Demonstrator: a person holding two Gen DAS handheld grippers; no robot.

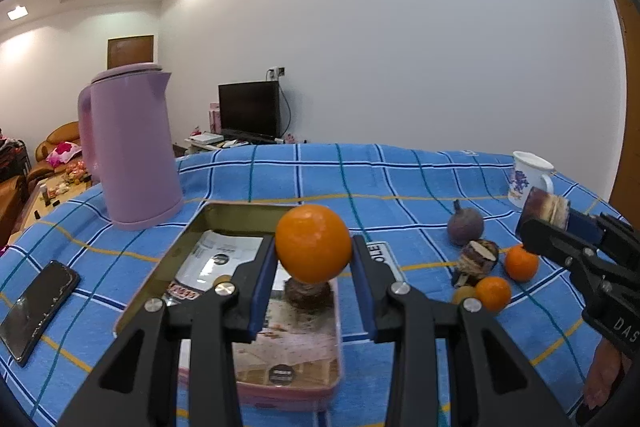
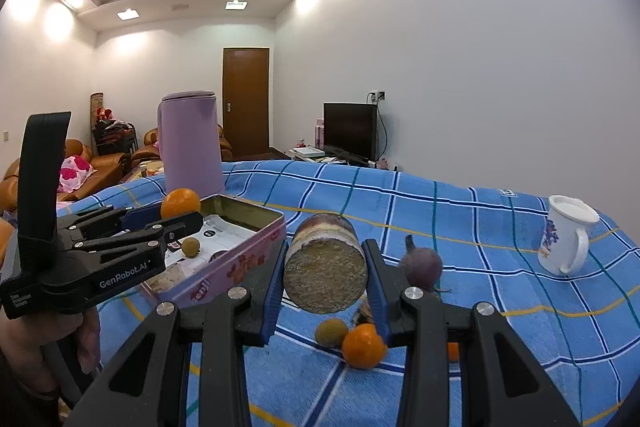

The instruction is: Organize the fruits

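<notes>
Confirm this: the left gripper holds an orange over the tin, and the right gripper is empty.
Not quite. The right gripper is not empty: it is shut on a cut brown cylinder, as the right wrist view shows. The left gripper does hold the orange over the tin.

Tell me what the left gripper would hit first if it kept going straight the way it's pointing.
Probably the open tin: the left gripper, shut on the orange, points slightly downward over it, so the tin's floor or far wall looks first in line, though depth is unclear.
</notes>
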